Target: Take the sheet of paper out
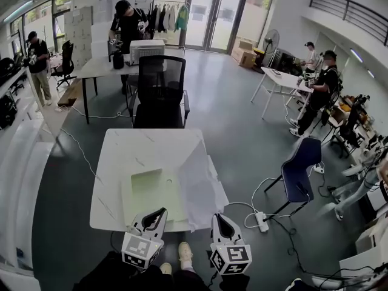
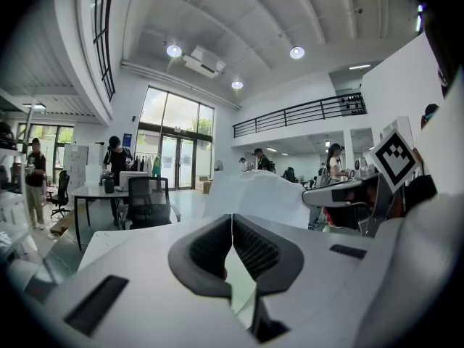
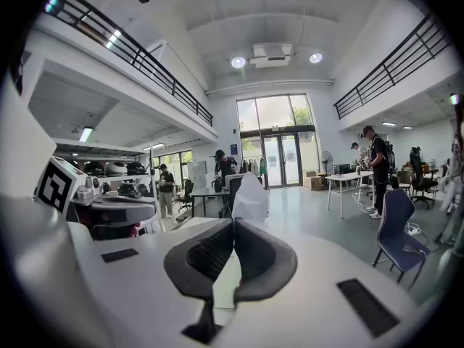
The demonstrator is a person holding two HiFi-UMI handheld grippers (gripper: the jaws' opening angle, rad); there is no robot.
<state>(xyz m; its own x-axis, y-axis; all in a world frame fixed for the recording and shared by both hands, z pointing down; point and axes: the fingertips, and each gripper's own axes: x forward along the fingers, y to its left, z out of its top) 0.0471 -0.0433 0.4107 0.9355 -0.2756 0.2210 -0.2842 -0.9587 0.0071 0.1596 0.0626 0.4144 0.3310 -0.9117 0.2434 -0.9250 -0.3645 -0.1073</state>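
A pale green sheet of paper (image 1: 154, 191) lies flat on the white table (image 1: 121, 162), near its front edge. A large white crumpled sheet (image 1: 197, 171) rises beside it on the right; it also shows as a white peak (image 2: 254, 194) (image 3: 250, 198) ahead of each gripper. My left gripper (image 1: 162, 211) (image 2: 232, 217) hangs at the table's front edge, just short of the green sheet, jaws shut with nothing between them. My right gripper (image 1: 218, 217) (image 3: 233, 222) is beside it, off the table's front right corner, also shut and empty.
A black office chair (image 1: 159, 90) stands at the table's far side. A blue chair (image 1: 300, 171) and a power strip with cables (image 1: 262, 221) are on the floor to the right. People stand at other tables (image 1: 282, 80) farther off.
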